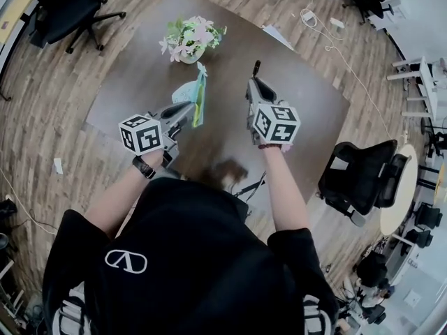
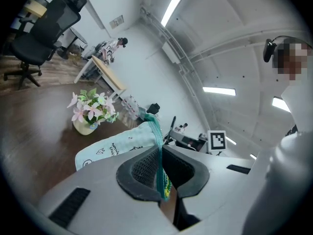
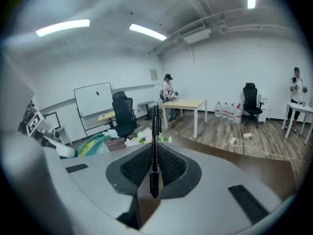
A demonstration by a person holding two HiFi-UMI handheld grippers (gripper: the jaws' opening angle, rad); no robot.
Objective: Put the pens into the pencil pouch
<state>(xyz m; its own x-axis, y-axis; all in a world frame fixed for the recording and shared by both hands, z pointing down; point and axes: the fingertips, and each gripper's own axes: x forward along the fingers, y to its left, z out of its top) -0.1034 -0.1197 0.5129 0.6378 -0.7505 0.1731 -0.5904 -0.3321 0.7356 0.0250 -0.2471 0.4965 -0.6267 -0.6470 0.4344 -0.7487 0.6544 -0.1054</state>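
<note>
While pouch [image 1: 190, 91] and pen [image 1: 256, 67] hang over table [image 1: 304, 107], step looks like: bring pen to pouch. L gripper [image 1: 187, 112] pinches pouch's teal edge; R gripper [image 1: 257, 84] nips 1 pen, upright. Next, prob: line pen w/ pouch mouth, feed in.

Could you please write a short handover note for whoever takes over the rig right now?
Left tool: shut on the edge of the pencil pouch, held above the table.
Right tool: shut on a black pen, apart from the pouch.
Done: pouch and pen both picked up.
Left: slide the pen into the pouch; other pens not clearly visible.
</note>
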